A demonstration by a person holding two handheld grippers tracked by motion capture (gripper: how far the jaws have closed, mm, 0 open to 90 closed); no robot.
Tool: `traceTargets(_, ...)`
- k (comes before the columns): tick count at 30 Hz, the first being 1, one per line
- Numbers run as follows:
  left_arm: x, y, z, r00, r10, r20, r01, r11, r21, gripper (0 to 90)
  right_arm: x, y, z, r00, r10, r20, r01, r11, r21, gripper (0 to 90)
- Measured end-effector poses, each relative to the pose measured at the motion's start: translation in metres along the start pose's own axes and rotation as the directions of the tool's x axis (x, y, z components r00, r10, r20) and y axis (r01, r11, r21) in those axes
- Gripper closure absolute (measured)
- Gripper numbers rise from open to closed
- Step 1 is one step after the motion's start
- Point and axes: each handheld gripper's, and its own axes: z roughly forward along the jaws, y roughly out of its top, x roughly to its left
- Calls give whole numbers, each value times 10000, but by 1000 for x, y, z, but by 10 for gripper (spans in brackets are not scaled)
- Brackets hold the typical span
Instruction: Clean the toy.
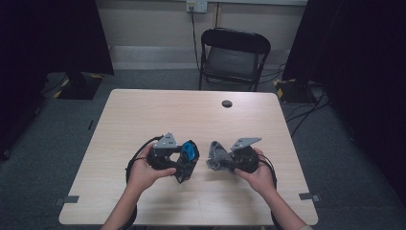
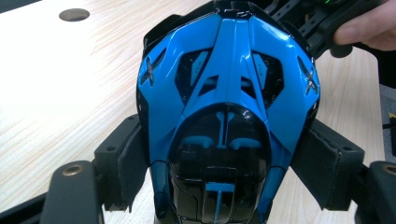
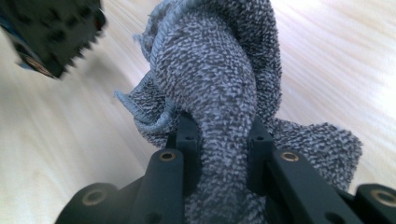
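left gripper (image 1: 184,165) clamps the blue toy car (image 2: 226,107) at its sides, nose pointing away. right gripper (image 1: 221,160) is pinched tight on a bunched grey cloth (image 3: 219,84), lifted off the table (image 1: 143,115). the cloth sits just right of the car; the right hand is nearer to wipe.

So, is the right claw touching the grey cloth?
Touching. In the right gripper view, the right claw is shut on the grey cloth: both jaws press a bunched fold of it between them.
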Motion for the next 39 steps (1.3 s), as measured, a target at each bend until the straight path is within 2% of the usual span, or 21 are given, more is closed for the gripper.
traceTargets(4, -1, -2, -1, 9999, 88, 72, -88, 10000, -30, 246, 1, 8, -11, 9986, 149, -504, -177, 9983, -556, 742)
traceTargets(7, -1, -3, -1, 10000, 28, 96, -27, 10000, -28, 246, 0, 13, -22, 9947, 325, -973, -432, 9930, -1100, 741)
traceTargets(11, -2, -1, 1, 9999, 43, 166, -42, 10000, -90, 246, 7, 22, -30, 9915, 204, -1284, -400, 9876, -1519, 740)
traceTargets(14, -5, 1, 3, 9995, 141, 276, -139, 9999, -77, 246, 13, 28, -30, 9861, 101, -1656, -408, 9822, -1834, 740)
traceTargets(16, -6, 3, 4, 9994, 148, 300, -145, 9998, -106, 245, 17, 31, -28, 9848, -47, -1736, -293, 9808, -1926, 740)
traceTargets(19, -6, 5, 6, 9993, 154, 343, -149, 9998, -137, 246, 23, 34, -22, 9833, -322, -1789, 11, 9852, -1713, 739)
traceTargets(29, -6, 6, 7, 9988, 215, 439, -214, 9998, -14, 245, 30, 30, -5, 9790, -696, -1915, 505, 9934, -1031, 736)
traceTargets(34, -7, 8, 8, 9991, 183, 393, -182, 9998, -36, 245, 31, 25, 3, 9779, -690, -1974, 529, 9949, -856, 735)
traceTargets(39, -7, 12, 6, 9991, 130, 405, -118, 9995, -289, 246, 34, 19, 11, 9757, -610, -2102, 483, 9967, -651, 733)
